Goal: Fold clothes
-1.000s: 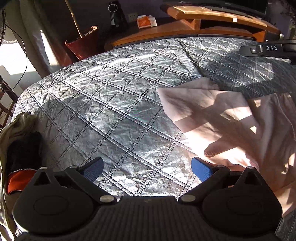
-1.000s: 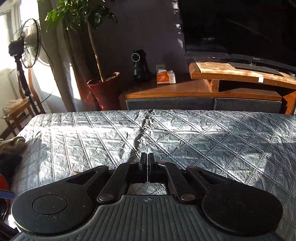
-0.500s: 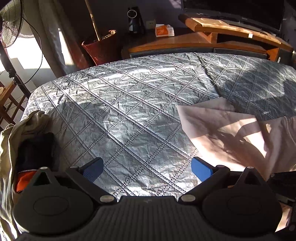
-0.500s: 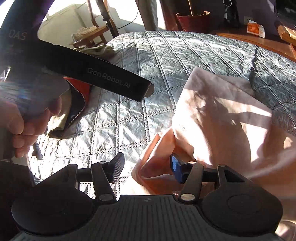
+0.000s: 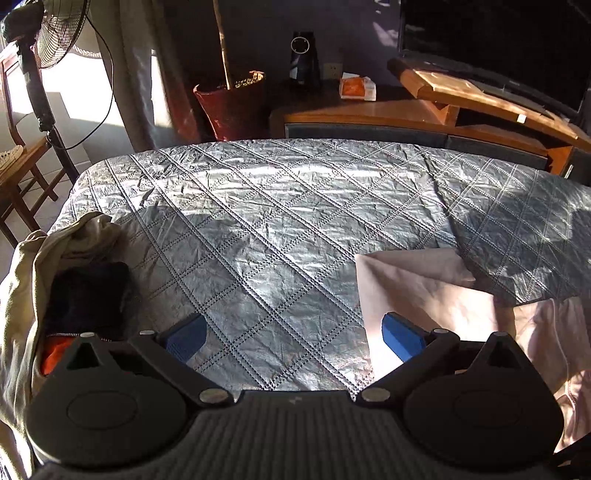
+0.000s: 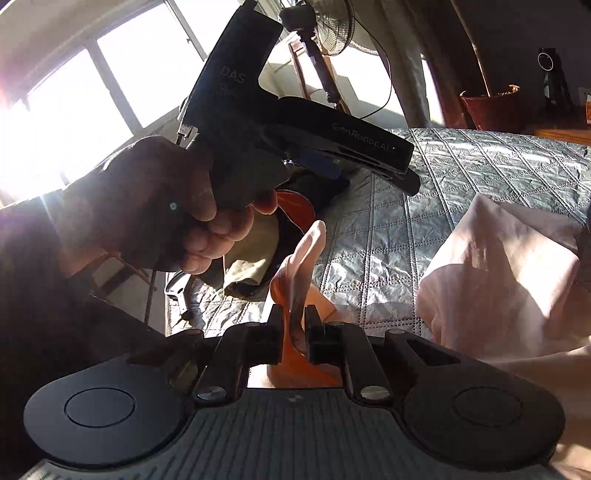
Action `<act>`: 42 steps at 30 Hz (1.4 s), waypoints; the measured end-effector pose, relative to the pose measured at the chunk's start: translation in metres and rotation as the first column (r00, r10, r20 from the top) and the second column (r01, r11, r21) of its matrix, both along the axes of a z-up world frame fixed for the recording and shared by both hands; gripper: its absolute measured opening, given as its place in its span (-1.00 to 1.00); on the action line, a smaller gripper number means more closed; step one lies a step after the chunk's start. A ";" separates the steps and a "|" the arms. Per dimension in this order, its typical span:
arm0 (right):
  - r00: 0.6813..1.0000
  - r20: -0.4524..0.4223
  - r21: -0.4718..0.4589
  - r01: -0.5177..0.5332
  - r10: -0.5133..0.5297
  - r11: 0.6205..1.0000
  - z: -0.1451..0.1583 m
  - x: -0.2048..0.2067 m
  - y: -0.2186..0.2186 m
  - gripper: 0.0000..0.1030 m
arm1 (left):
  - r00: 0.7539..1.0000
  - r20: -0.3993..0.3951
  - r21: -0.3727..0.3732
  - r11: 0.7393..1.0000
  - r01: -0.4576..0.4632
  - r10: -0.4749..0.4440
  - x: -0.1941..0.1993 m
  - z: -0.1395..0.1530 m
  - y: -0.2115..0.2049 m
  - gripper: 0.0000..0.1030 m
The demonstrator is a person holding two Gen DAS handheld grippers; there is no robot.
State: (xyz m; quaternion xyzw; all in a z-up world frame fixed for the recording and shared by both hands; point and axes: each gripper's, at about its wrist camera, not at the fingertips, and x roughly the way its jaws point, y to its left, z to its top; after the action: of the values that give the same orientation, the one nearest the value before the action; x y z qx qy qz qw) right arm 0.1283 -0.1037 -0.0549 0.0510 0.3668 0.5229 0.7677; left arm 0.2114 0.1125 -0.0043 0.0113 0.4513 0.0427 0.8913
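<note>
A pale pink garment lies rumpled on the right side of the silver quilted bed cover. My left gripper is open and empty, held above the cover with its right pad at the garment's left edge. My right gripper is shut on a raised fold of the pink garment, and the pinched edge stands up between its jaws. The left gripper's body and the hand holding it show in the right wrist view.
A pile of other clothes, beige, black and orange, lies at the bed's left edge. Beyond the bed stand a red plant pot, a wooden TV stand, a fan and a wooden chair.
My right gripper closed on a fold of the pink garment and lifted it. My left gripper pulled back and up, still open.
</note>
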 end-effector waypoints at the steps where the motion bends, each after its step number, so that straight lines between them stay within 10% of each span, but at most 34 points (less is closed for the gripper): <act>1: 0.998 -0.004 -0.037 0.057 -0.057 0.998 -0.002 0.000 -0.007 -0.38 | 1.000 -0.004 0.002 1.000 0.005 -0.005 0.000 0.000 -0.001 0.96; 3: 0.983 -0.018 -0.072 0.181 -0.183 0.981 -0.003 0.001 -0.026 0.18 | 1.000 -0.012 0.007 1.000 0.015 -0.014 0.000 -0.001 -0.002 0.97; 9: 0.820 -0.019 -0.097 0.568 -0.572 0.818 -0.007 0.000 -0.109 0.46 | 0.989 -0.083 0.005 0.993 0.122 -0.121 -0.003 -0.020 -0.018 0.97; 14: 0.702 -0.018 -0.194 0.696 -0.712 0.691 -0.030 0.005 -0.135 0.47 | 0.983 -0.127 -0.088 0.989 0.122 -0.133 -0.002 -0.037 -0.022 0.97; 22: 0.701 0.069 -0.225 0.705 -0.710 0.673 -0.038 0.035 -0.124 0.23 | 0.989 -0.148 0.014 1.000 0.001 0.001 0.011 -0.057 -0.011 0.97; 30: 0.707 0.172 -0.247 0.705 -0.686 0.664 -0.048 0.026 -0.118 -0.36 | 0.984 -0.166 -0.209 0.973 -0.102 0.068 0.031 -0.072 0.004 0.98; 42: 0.729 0.225 -0.208 0.684 -0.646 0.699 -0.034 0.027 -0.101 -0.25 | 0.994 -0.072 -0.233 0.968 -0.094 0.079 0.045 -0.077 -0.014 0.84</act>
State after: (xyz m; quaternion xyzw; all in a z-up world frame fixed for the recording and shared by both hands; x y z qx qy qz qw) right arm 0.1551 -0.2049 -0.0888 0.0370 0.3399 0.1553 0.9268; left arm 0.2562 0.0984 -0.0812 -0.1131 0.4809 0.0270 0.8691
